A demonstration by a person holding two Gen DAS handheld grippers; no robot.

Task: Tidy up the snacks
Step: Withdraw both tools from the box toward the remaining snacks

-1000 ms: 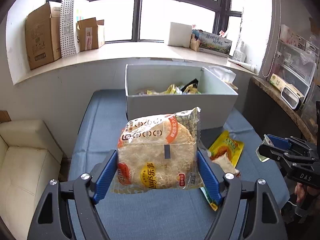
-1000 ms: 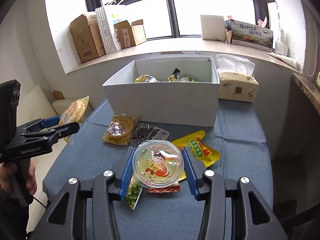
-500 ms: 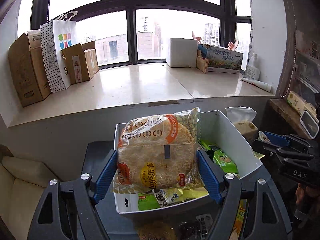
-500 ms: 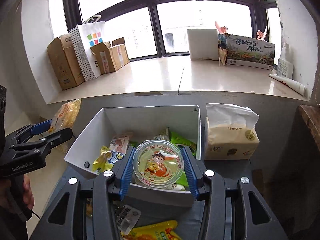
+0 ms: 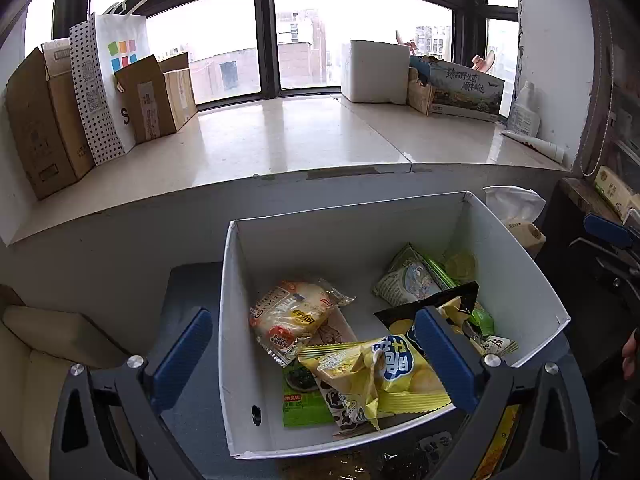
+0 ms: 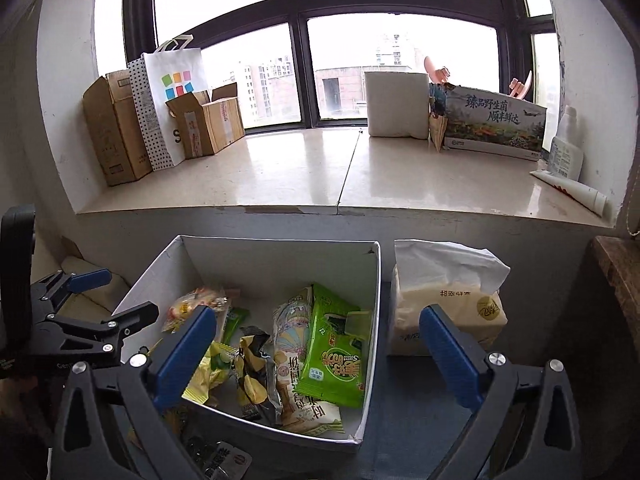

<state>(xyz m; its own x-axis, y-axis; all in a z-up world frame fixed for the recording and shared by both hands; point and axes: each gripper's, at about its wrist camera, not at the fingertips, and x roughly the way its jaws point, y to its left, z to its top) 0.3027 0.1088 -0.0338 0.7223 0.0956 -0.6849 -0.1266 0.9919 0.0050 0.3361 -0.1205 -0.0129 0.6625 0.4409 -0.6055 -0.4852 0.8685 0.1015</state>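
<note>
Left gripper and right gripper: jaws opening, spread wide, nothing between. Round rice-cracker packet in clear wrapper lying inside white rectangular cardboard box, at 9 o'clock of yellow crisp bag. Green snack packet at box's 3 o'clock wall.

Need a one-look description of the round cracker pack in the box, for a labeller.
Find the white box below the window ledge. Near its left wall lies the round cracker pack: clear wrap, pale discs, orange-red print. Its neighbours are a yellow chip bag and green packets.
</note>
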